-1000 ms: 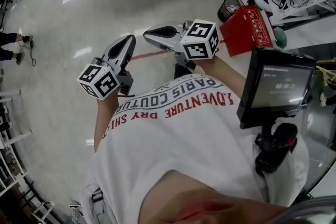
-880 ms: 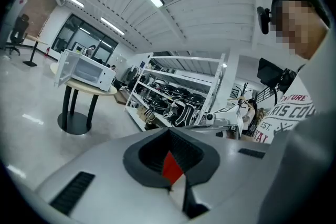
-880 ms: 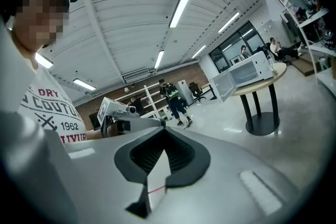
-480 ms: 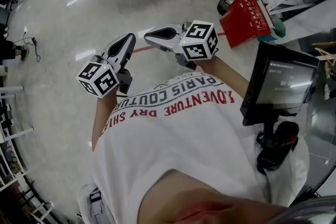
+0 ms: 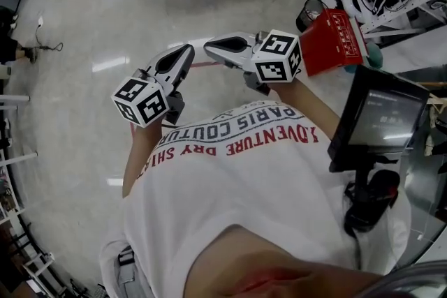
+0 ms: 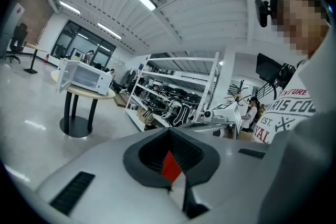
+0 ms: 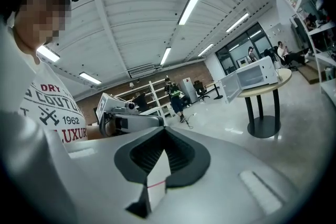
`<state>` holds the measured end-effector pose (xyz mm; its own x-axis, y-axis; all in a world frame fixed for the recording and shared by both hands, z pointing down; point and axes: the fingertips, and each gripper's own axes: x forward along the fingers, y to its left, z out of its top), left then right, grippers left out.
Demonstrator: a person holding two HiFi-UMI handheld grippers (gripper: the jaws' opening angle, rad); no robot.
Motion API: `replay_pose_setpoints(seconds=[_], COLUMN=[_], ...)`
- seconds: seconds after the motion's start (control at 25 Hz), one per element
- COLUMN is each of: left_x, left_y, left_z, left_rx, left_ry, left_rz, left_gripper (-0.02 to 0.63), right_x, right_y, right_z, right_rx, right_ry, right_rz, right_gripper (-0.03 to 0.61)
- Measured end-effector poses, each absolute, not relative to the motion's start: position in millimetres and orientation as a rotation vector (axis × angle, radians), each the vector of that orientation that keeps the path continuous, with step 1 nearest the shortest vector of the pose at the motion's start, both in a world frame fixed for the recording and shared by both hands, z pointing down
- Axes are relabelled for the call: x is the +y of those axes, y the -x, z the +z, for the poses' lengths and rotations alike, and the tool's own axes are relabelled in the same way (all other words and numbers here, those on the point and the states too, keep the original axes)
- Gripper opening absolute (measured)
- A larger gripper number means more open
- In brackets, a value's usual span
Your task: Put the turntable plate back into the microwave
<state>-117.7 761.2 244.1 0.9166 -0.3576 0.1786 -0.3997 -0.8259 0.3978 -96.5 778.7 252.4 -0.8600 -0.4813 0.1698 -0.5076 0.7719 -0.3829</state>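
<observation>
Far across the floor, the microwave (image 6: 84,77) sits door-open on a round surface (image 6: 86,93); no turntable plate is visible. Left gripper (image 5: 180,56) and right gripper (image 5: 215,45) are closed and empty, held near the chest, probably carried idle.

Quick tally: two grippers (image 5: 183,52) (image 5: 211,45), one microwave (image 6: 84,77), one round table (image 6: 79,93), one red box (image 5: 334,42), one black cup (image 5: 311,12), one screen (image 5: 380,122). Gear (image 6: 169,107) on the racks (image 6: 210,81) is too cluttered to count.
</observation>
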Motion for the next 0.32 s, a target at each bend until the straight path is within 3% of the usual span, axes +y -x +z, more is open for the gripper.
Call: replay_pose_setpoints(seconds=[0.32], left_x=[752.0], left_y=[116.4], left_z=[247.1], left_rx=[-0.518], left_ry=[-2.628], left_rz=[0.146], left_gripper=[0.000], right_x=[774.1], right_y=[93.7], right_z=[253.1], right_rx=[-2.892], right_ry=[-0.847], right_rz=[0.676], right_gripper=[0.000])
